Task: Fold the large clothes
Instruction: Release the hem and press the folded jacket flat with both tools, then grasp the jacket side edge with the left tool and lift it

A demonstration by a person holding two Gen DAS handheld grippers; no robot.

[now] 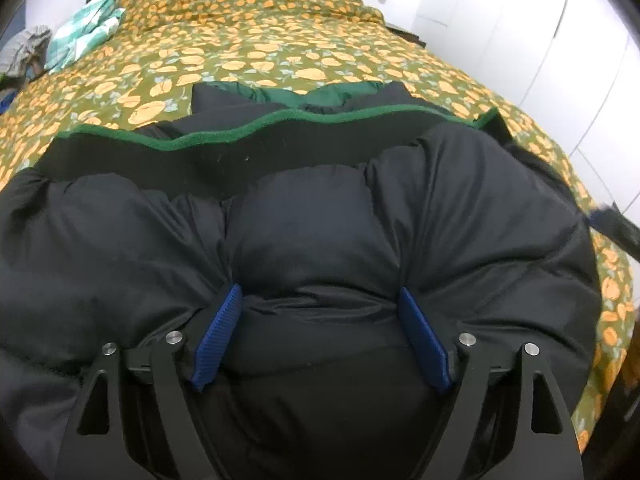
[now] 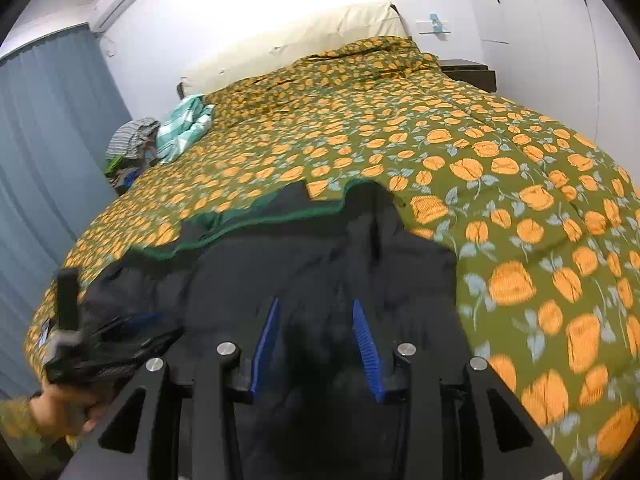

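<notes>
- While the jacket (image 1: 320, 208) lies puffed across the near edge of the bed (image 1: 256, 60), the left gripper (image 1: 320, 300) has its blue fingers (image 1: 218, 332) spread wide, with a thick roll of padding bulging between them; they press into the fabric, but I judge this a loose bite, not a firm pinch.
- To fold well, close on that roll fully before lifting, as slick, airy fill is likely to slip out.
- Keep the green trim (image 1: 248, 130) straight as a guide line for the fold.
- At the right side, the right gripper (image 2: 316, 312) sits over dark fabric, fingers (image 2: 366, 348) partly apart; the blur hides whether cloth is truly caught.
- Lift both ends level and together, then press air out toward the bed's middle, or the fold may spring back.
- Stay clear of the clothes pile (image 2: 160, 136) at the far left corner.
</notes>
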